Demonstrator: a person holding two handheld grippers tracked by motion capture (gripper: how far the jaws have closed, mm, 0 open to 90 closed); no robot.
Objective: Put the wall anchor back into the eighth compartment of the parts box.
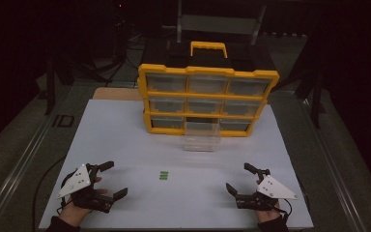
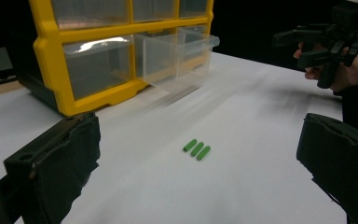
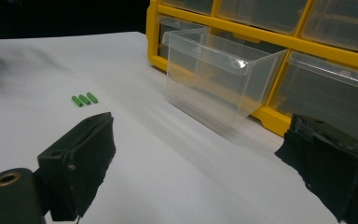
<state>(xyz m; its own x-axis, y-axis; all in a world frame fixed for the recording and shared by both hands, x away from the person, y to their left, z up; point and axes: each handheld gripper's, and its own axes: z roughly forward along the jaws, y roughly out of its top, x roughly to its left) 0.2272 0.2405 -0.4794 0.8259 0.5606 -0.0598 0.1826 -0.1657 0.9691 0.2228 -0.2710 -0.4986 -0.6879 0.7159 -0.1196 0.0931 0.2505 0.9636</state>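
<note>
Left hand-held gripper (image 1: 110,180) gapes near green pegs (image 1: 163,175); pulled-out clear drawer (image 1: 202,136) beyond.

The person's left hand (image 1: 75,205) comes in from the bottom left of the high view and holds the black two-jaw left gripper (image 1: 113,180) low, its grey three-cornered plate facing up, its jaws spread wide with nothing between them and aimed toward the middle. The right hand (image 1: 265,212) mirrors it at the bottom right, holding the black two-jaw right gripper (image 1: 240,178) with jaws equally wide apart and empty, angled inward. The two grippers sit well apart from each other.
</note>
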